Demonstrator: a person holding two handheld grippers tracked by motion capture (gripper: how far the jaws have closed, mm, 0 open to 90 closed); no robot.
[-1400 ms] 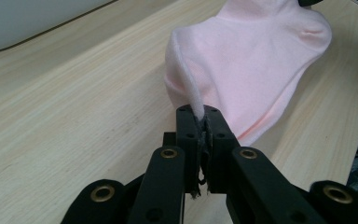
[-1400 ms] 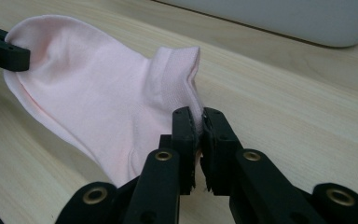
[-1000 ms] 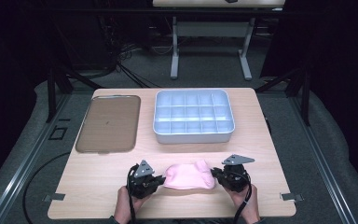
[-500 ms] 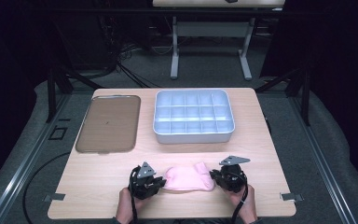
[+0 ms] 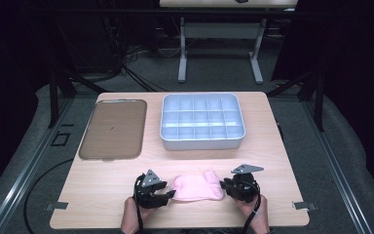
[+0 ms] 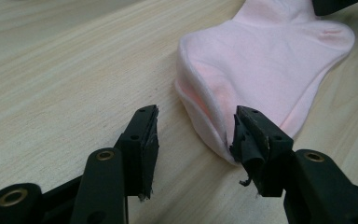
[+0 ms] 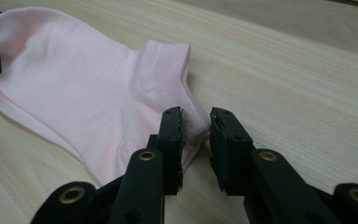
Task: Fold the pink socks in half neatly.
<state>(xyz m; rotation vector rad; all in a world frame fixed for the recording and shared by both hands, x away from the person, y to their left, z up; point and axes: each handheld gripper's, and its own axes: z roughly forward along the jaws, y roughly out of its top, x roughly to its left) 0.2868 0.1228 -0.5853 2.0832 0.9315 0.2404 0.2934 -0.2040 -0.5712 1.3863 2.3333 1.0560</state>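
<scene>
A pale pink ankle sock [image 5: 197,186] lies flat on the wooden table near its front edge, between the two grippers. My left gripper [image 5: 170,194] is at the sock's left end. Its jaws have just been opening and stand well apart [image 6: 193,119]. The folded edge of the sock [image 6: 270,60] brushes the right-hand jaw, unpinched. My right gripper [image 5: 224,187] is at the cuff end. Its jaws [image 7: 196,116] have just been opening too and show a narrow gap. The corner of the sock's [image 7: 74,79] ribbed cuff lies loose in that gap.
A grey tray [image 5: 202,144] divided into several compartments stands at the middle back of the table. A flat brown tray [image 5: 113,127] lies to its left. Bare wood [image 5: 102,185] stretches left of the sock. The table's front edge is just below the hands.
Both pairs of jaws have parted, the left far more than the right. The sock, held at both ends before, now lies released on the table. The hands have hardly moved.
</scene>
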